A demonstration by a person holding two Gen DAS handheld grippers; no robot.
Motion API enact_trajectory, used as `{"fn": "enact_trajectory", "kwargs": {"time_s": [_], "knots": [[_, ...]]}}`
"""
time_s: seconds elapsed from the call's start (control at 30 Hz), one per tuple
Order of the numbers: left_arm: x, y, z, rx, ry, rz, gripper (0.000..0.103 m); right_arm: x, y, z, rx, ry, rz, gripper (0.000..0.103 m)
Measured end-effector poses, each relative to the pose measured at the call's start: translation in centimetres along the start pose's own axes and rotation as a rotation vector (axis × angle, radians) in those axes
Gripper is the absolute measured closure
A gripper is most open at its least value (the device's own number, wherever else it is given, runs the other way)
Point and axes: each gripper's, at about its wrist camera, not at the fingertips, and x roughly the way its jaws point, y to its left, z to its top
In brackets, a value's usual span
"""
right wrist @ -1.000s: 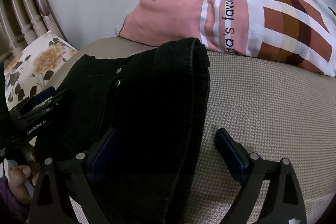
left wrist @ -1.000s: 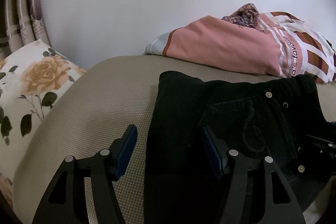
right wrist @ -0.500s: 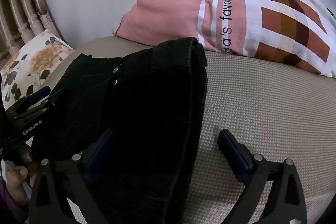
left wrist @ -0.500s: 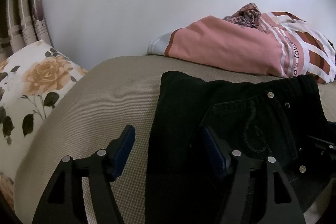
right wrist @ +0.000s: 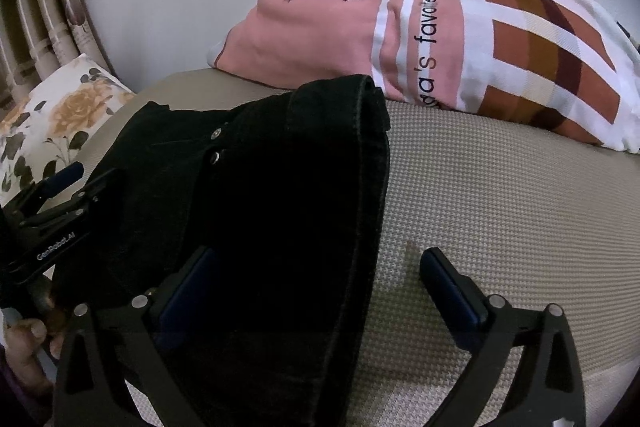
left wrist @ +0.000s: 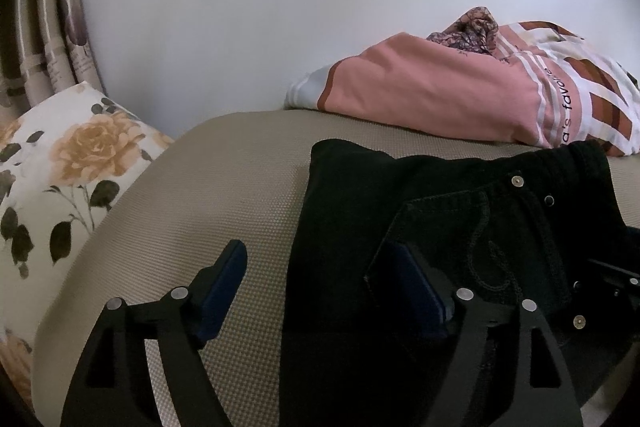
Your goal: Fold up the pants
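Black pants [left wrist: 460, 227], folded on beige mattress [left wrist: 200, 207]. Left gripper [left wrist: 320, 287]: jaws opening, spread wide, left pad over bare mattress, right pad against the pants (no pinch). Right gripper [right wrist: 316, 291]: jaws opening, nearly full width, straddling the pants' right edge, right pad clear. Far behind, pink patterned blanket [right wrist: 440, 39]; floral pillow [left wrist: 60, 167] far left.

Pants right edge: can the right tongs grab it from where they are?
Probably yes. The right tongs already straddle the right edge of the pants, jaws opening, pads not pressing. Only bare mattress beside them.
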Motion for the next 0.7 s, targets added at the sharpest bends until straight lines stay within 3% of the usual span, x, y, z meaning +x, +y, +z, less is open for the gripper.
{"fn": "enact_trajectory", "kwargs": {"time_s": [0.33,0.7], "knots": [[-0.4,0.1,0.0,0.002,-0.014,0.007,0.015,-1.4,0.3,-0.4,-0.007,-0.046,-0.022,0.002],[-2.2,-0.7,-0.4,0.057,-0.081,0.025,0.011,-8.0,1.5,-2.2,0.010,-0.192,-0.026,0.001]]}}
